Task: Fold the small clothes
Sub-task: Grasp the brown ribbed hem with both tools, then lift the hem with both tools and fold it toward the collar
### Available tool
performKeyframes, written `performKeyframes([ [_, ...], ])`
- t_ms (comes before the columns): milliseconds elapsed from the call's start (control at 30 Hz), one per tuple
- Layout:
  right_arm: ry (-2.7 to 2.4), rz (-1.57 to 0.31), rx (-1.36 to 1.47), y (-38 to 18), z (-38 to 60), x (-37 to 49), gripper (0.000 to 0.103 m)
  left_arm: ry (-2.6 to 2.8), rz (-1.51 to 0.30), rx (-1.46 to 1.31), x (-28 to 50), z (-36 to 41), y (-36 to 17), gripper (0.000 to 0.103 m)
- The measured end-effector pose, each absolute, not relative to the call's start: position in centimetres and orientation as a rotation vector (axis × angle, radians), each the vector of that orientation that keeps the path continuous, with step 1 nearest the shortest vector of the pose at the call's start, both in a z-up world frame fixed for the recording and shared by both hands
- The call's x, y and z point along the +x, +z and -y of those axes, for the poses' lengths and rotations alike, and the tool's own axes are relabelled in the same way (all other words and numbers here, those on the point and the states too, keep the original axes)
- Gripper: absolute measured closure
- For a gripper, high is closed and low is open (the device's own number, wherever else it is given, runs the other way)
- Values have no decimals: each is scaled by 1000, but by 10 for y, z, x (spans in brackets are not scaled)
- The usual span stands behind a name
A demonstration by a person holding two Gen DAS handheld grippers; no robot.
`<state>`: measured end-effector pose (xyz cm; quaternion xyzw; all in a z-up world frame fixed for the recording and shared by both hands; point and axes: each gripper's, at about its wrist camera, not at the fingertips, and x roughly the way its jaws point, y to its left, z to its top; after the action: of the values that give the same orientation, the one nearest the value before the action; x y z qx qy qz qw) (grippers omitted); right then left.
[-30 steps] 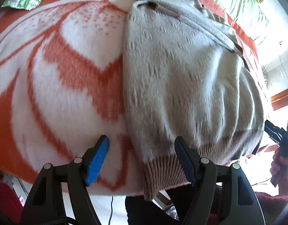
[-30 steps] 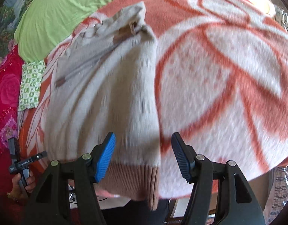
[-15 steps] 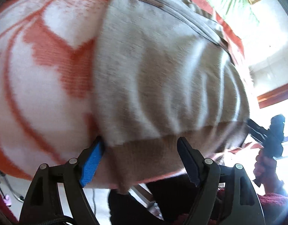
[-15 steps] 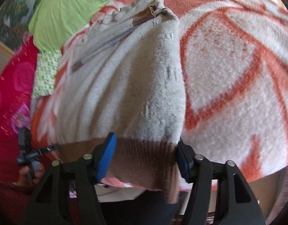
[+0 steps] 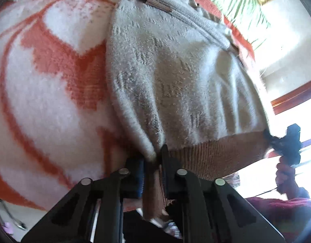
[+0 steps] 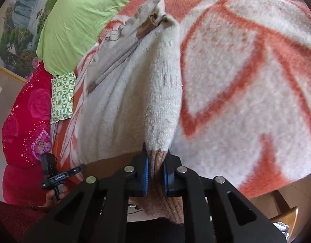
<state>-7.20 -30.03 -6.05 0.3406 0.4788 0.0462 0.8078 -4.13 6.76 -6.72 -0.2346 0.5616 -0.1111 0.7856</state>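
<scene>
Both grippers, left gripper (image 5: 152, 163) and right gripper (image 6: 155, 169), having just closed, pinch your sweater (image 5: 175, 77) hem corners, ready to fold forward.

Daylight scene, pretty bright overall. In the left wrist view the window area (image 5: 293, 109) right of the sweater (image 5: 175, 77) is totally blown out, with flare at the bottom corner. The sweater's fuzz is soft, slightly motion-blurred. Heavy fisheye bending and dark vignette corners in both views; the blanket (image 6: 246, 81) looks evenly lit, with soft shadows in the sweater's folds.
</scene>
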Motion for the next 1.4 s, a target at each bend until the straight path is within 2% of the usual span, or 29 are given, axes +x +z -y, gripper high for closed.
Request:
performKeyframes([
  [167, 97, -1044, 734, -61, 300, -71, 91, -218, -1217, -560, -43, -64, -68, 93],
  [367, 106, -1099, 732, -66, 295, -60, 87, -202, -1273, -667, -34, -71, -79, 79],
  [467, 116, -1108, 707, -67, 292, -58, 87, -208, -1270, -594, -31, -63, -75, 84],
  [500, 124, -1115, 698, -67, 291, -58, 86, -219, -1266, -566, -31, -60, -73, 91],
  [533, 133, -1119, 694, -66, 290, -58, 86, -234, -1262, -558, -30, -58, -70, 93],
  [767, 234, -1014, 776, -27, 299, -51, 90, -351, -1089, -566, -13, -52, -9, 96],
  [1133, 316, -732, 816, 47, 326, 72, 90, -337, -832, -627, 125, -81, 56, 97],
  [1267, 280, -692, 819, 47, 336, 128, 90, -297, -814, -629, 183, -92, 51, 98],
  [1400, 227, -730, 812, 27, 347, 187, 90, -231, -838, -636, 236, -100, 33, 98],
])
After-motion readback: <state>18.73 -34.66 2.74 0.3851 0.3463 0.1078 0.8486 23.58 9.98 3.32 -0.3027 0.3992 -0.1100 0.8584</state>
